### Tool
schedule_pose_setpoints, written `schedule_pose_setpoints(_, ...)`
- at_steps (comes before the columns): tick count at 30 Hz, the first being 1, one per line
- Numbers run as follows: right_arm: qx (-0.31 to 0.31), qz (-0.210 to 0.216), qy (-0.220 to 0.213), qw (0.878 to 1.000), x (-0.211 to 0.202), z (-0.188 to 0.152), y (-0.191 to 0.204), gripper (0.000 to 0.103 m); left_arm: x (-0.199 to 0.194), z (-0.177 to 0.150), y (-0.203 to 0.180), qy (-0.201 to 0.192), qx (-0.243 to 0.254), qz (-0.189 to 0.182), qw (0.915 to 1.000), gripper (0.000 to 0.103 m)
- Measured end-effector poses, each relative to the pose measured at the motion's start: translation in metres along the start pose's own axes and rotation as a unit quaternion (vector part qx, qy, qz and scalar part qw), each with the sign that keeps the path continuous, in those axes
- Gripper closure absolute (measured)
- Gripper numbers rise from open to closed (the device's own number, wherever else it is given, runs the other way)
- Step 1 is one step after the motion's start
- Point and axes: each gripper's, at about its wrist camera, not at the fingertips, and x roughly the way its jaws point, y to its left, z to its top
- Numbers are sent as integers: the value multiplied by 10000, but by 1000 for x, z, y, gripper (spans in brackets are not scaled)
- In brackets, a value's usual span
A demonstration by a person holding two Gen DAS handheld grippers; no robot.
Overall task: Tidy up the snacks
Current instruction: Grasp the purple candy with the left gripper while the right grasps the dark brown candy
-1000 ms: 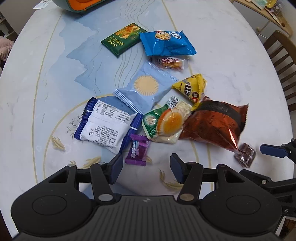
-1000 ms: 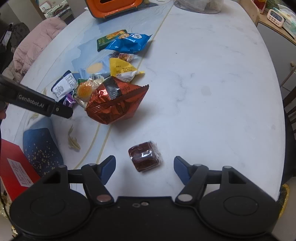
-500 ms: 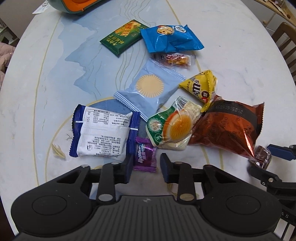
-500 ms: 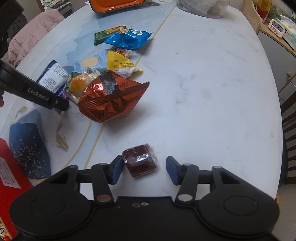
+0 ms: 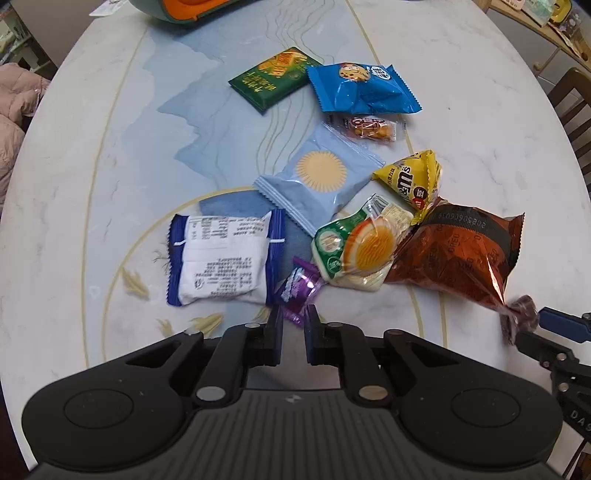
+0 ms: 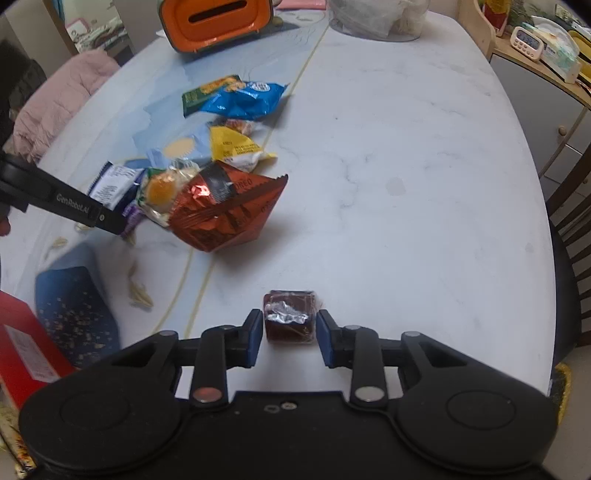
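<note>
A: What has the left gripper [image 5: 293,317] got?

B: Its jaws have just been closing and now pinch the small purple candy wrapper [image 5: 298,291]; that wrapper lies just beside the lower left edge of the orange-brown Oreo bag [image 5: 458,254], past the green packet with the orange disc [image 5: 360,247], and touches the near right corner of the blue-and-white packet [image 5: 221,256]

A: And the right gripper [image 6: 290,326]?

B: Its jaws have also just been closing; they clamp the dark brown wrapped cube [image 6: 290,314] from both sides, on the marble counter [image 6: 406,166]; the cube sits nearer the camera than the Oreo bag, well apart from it in the right wrist view

A: The rest of the snacks?

B: All beyond the Oreo bag on the counter; the yellow M&M's pouch [image 5: 412,179] touches its far edge; the pale blue packet with the sun [image 5: 319,179] lies left of that pouch; farther off are a small clear packet of orange snacks [image 5: 371,127], a blue cookie bag [image 5: 362,88] and a green flat pack [image 5: 273,77], the last two touching

A: Anything at the far end?

B: An orange and green container [image 6: 218,22], well beyond the Oreo bag
</note>
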Motion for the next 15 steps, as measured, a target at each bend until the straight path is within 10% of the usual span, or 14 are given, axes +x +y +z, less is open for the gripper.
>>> schedule_pose_setpoints(15,380,241,-85,9990,-13,0,-11,72,-6,3,5,17,-31,-202,9998,90)
